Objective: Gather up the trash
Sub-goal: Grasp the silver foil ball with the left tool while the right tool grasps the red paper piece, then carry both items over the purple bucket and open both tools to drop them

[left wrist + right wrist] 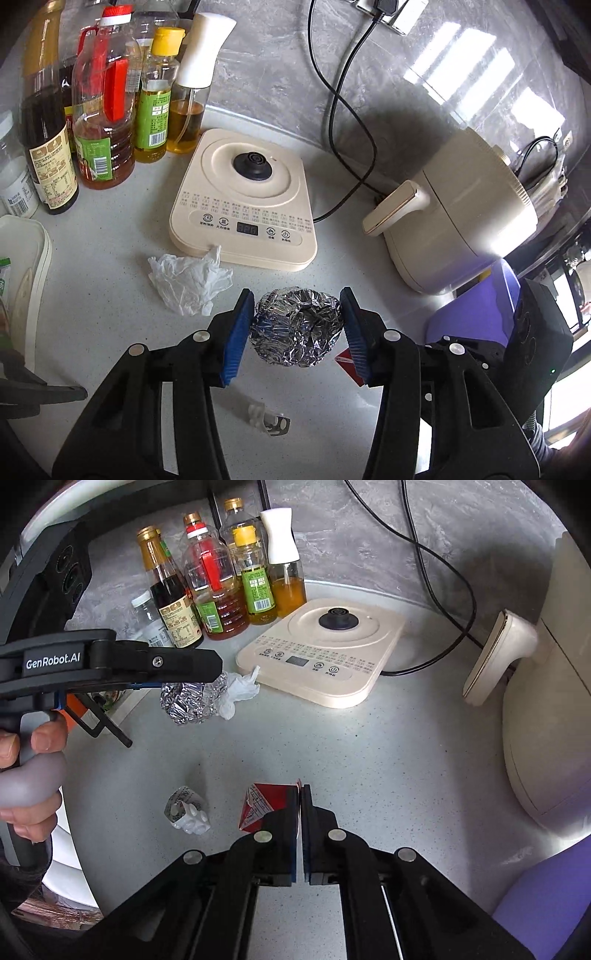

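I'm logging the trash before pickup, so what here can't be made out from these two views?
- Red packet: right view, the right claw covers one edge; whether it pinches it is unclear. Left view shows only a corner.
- Foil ball: left view, contact with the left claw pads is uncertain.
- Small white plastic piece: print too small to read.
- Purple bin: cut off by the edge.

The foil ball (pixel 297 326) is crinkled, shiny metal. The tissue (pixel 190 282) beside it is soft, matt, crumpled paper. The speckled tabletop (pixel 110 236) looks smooth, stone-like. The kettle base (pixel 243 206) is smooth cream plastic; the bottles (pixel 107 110) are clear and glossy.
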The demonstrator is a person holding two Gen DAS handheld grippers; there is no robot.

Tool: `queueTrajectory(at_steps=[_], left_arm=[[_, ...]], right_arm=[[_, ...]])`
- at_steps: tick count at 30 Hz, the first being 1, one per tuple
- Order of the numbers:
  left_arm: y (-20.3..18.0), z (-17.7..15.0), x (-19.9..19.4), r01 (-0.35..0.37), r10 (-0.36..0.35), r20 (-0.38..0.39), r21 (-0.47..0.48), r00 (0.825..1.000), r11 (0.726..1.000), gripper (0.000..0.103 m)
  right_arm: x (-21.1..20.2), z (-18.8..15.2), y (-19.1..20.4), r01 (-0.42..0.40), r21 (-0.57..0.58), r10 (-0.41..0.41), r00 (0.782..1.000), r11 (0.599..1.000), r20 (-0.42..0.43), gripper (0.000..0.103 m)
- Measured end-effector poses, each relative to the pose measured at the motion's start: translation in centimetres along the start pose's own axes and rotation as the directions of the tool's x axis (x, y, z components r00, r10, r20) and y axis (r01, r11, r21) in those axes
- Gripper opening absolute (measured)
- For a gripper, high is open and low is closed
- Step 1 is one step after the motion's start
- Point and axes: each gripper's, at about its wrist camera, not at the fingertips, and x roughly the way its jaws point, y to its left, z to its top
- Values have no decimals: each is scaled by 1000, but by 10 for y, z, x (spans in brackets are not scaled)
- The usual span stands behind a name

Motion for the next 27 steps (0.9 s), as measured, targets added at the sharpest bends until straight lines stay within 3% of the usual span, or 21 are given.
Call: queueTrajectory(at_steps=[5, 10, 15, 27], left_arm=[[-20, 10, -25, 24, -28, 82, 47, 996, 999, 48], [-48, 24, -45, 44, -63, 162, 120, 985, 992, 48], [-78, 36, -54, 68, -107, 196, 195, 975, 979, 48], [-150, 39, -42, 146, -214, 164, 350, 963, 925, 48]], right_arm=[[-43, 16, -5, 54, 9, -55, 993, 999, 106, 3], [-88, 30, -15, 88, 46, -96, 971, 995, 219, 3], [-125, 38, -25, 122, 83, -141, 946, 989, 290, 3], [-194, 13, -89, 234, 236, -309, 880, 943, 360, 4]])
